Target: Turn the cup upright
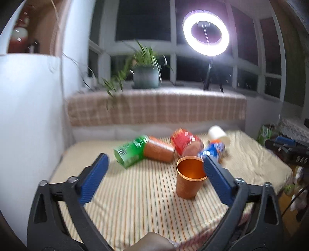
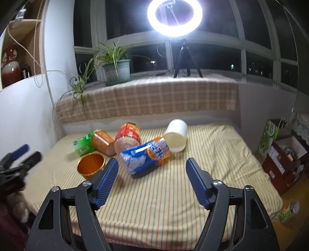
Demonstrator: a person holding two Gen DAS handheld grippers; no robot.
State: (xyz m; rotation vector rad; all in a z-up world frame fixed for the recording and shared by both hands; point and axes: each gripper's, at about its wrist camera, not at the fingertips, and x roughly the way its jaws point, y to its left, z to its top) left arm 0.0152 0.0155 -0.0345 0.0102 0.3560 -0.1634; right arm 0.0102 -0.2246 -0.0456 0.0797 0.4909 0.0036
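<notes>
An orange cup (image 1: 188, 178) stands upright, mouth up, on the striped table; it also shows in the right wrist view (image 2: 90, 166). My left gripper (image 1: 154, 164) is open, the cup just inside its right finger, not held. My right gripper (image 2: 152, 170) is open and empty, just in front of a blue cup (image 2: 143, 159) lying on its side. Green (image 2: 83, 143), brown (image 2: 102, 142), red (image 2: 128, 137) and white (image 2: 176, 136) cups also lie tipped over behind. The left gripper shows at the left edge of the right wrist view (image 2: 23, 154).
The striped table (image 2: 154, 202) ends at a checked window bench (image 2: 146, 98) with a potted plant (image 2: 115, 71) and a ring light on a tripod (image 2: 174, 17). A white wall is on the left, boxes (image 2: 280, 154) on the right.
</notes>
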